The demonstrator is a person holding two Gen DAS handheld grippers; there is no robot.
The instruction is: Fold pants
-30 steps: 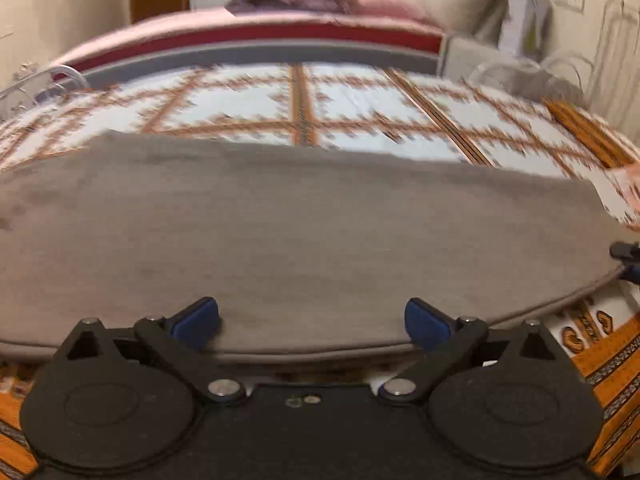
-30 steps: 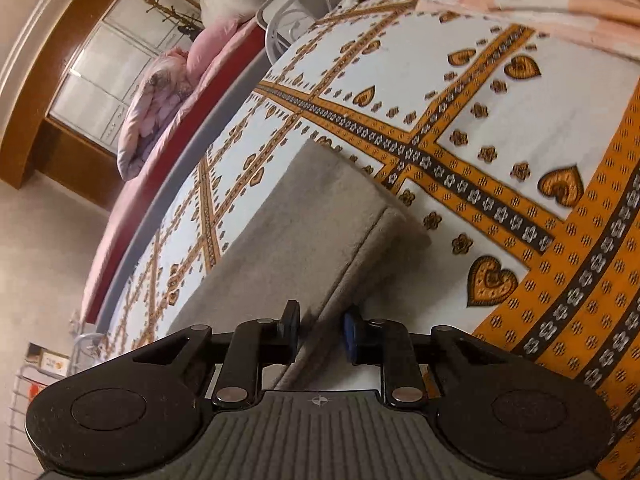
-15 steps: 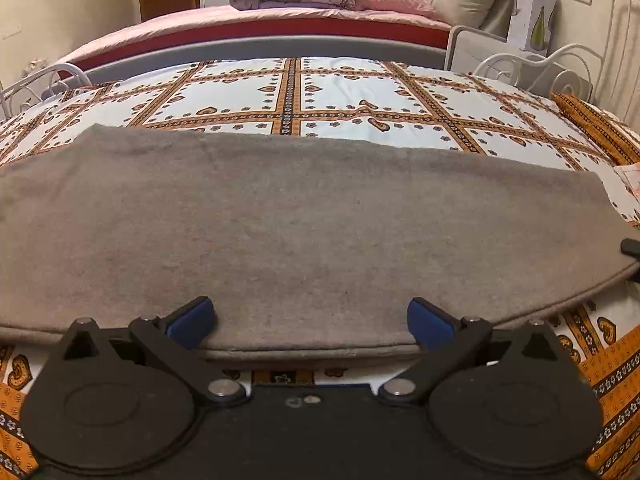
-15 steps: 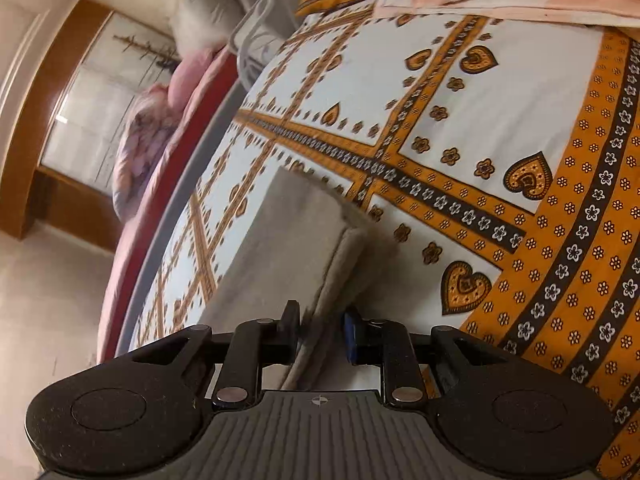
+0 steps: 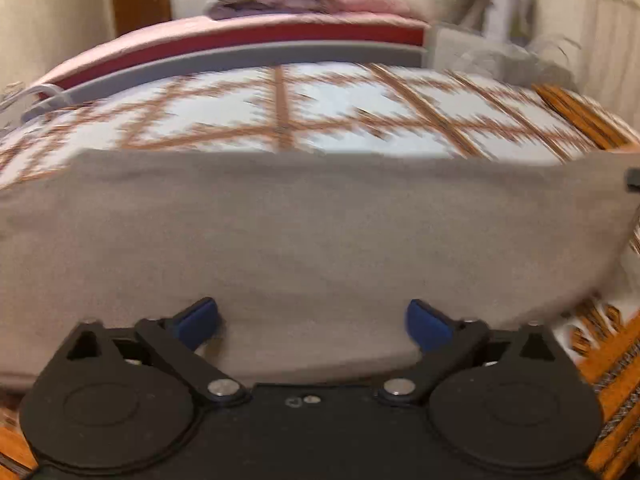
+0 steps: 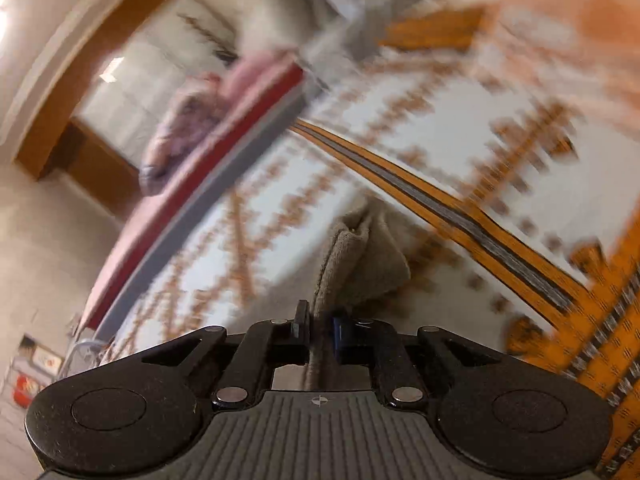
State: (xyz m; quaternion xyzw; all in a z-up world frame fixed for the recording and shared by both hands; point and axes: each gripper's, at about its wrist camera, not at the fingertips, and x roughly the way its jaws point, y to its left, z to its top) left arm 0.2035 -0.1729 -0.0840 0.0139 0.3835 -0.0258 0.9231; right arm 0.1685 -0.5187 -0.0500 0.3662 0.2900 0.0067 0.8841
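The grey-brown pants lie folded lengthwise across the patterned bed, filling the middle of the left wrist view. My left gripper is open, its blue pads spread wide over the pants' near edge. My right gripper is shut on the end of the pants, which is lifted and bunched above the bedspread. The right gripper's tip shows at the right edge of the left wrist view. Both views are motion-blurred.
The bed has an orange and white heart-patterned bedspread. A second bed with a red and grey side, pillows and a quilt stands behind. A white metal bed frame is at the far left.
My right gripper has lifted the pants' end off the bed and swung it. The left gripper has stayed open over the near edge, shifting slightly.
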